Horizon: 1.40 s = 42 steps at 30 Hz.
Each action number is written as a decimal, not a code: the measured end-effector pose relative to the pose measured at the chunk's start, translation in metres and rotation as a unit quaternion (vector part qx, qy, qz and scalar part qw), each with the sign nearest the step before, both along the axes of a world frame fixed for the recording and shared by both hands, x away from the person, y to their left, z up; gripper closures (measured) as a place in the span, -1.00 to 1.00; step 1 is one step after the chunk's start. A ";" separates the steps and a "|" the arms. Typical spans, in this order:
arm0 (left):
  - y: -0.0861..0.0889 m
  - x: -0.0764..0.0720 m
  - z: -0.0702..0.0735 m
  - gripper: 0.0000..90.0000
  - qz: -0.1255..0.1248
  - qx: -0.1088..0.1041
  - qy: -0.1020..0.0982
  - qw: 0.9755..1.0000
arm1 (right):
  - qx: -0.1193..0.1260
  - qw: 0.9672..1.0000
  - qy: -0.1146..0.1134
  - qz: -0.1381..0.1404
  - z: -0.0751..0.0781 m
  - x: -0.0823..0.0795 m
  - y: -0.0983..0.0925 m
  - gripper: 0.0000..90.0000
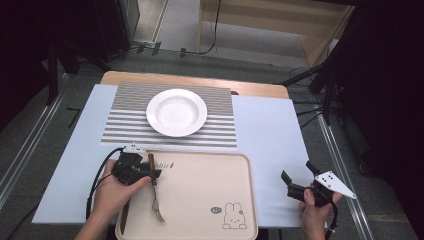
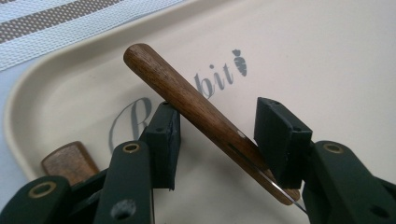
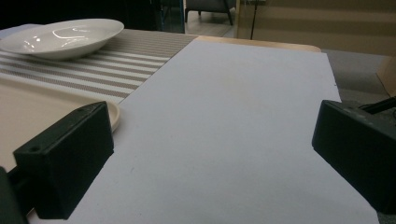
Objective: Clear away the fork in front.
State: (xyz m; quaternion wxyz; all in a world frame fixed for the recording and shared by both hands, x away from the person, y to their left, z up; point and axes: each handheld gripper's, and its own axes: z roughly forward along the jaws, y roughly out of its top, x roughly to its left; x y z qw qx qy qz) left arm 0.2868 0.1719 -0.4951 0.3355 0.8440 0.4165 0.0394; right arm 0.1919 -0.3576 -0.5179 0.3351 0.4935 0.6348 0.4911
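Observation:
A fork with a wooden handle (image 1: pixel 151 162) (image 2: pixel 187 93) and metal tines (image 1: pixel 159 215) lies on the cream tray (image 1: pixel 210 185) (image 2: pixel 327 70) near its left side. My left gripper (image 1: pixel 152 173) (image 2: pixel 219 140) straddles that handle from the left, jaws apart with the handle running slantwise between the pads. The pads do not seem to press on it. My right gripper (image 1: pixel 297 171) (image 3: pixel 210 158) hovers over the pale blue table to the right of the tray, open and empty.
A white plate (image 1: pixel 176 112) (image 3: pixel 60 35) stands on a striped placemat (image 1: pixel 125 125) (image 3: pixel 121 60) behind the tray. A second wooden handle (image 1: pixel 123 217) (image 2: pixel 70 161) lies at the tray's left rim under my left hand. A rabbit drawing (image 1: pixel 234 216) marks the tray's near right.

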 end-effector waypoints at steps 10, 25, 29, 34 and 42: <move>0.000 -0.008 0.002 -0.02 -0.003 0.022 -0.031 0.999 | 0.000 1.000 0.000 0.000 0.000 0.000 0.000 -1.00; -0.018 -0.042 -0.001 0.96 -0.070 0.015 -0.025 0.997 | 0.000 1.000 0.000 -0.001 0.000 0.000 0.000 -1.00; -0.013 -0.040 -0.003 0.96 -0.063 0.017 -0.017 0.998 | -0.001 1.000 0.001 -0.002 0.000 0.000 0.000 -1.00; 0.001 -0.039 -0.006 0.96 -0.052 0.003 -0.005 0.999 | -0.002 1.000 0.001 -0.002 0.000 0.000 0.000 -1.00; 0.008 -0.039 -0.006 0.96 -0.047 -0.009 -0.004 0.999 | -0.003 1.000 0.002 -0.002 0.000 0.000 0.001 -1.00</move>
